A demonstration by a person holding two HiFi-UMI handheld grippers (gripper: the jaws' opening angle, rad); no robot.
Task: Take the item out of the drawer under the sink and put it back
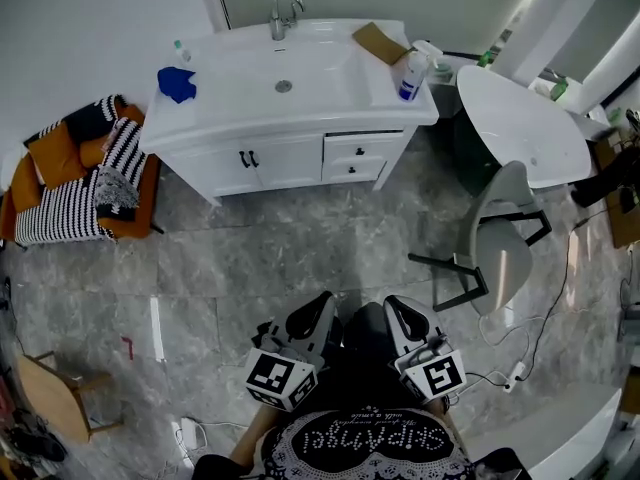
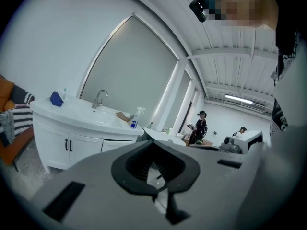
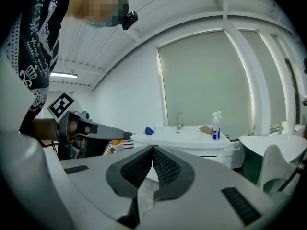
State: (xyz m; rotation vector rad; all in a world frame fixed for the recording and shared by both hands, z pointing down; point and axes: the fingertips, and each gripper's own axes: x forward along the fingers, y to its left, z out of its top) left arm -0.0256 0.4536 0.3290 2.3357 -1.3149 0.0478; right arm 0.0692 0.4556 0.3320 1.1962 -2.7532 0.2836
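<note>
The white sink cabinet (image 1: 290,153) stands against the far wall, with two small drawers (image 1: 360,156) shut at its right, under the basin. Both grippers hang low over the floor in front of me, well short of the cabinet. My left gripper (image 1: 322,306) has its jaws together with nothing between them. My right gripper (image 1: 398,310) is likewise shut and empty. The cabinet (image 2: 72,138) shows to the left beyond the jaws in the left gripper view. It lies straight ahead in the right gripper view, where the left gripper (image 3: 125,135) reaches in from the left. The drawers' contents are hidden.
On the counter are a faucet (image 1: 283,13), a blue cloth (image 1: 177,83), a spray bottle (image 1: 410,76) and a brown pad (image 1: 378,41). A grey chair (image 1: 495,238) and a white round table (image 1: 520,123) stand right. An orange sofa (image 1: 80,173) stands left.
</note>
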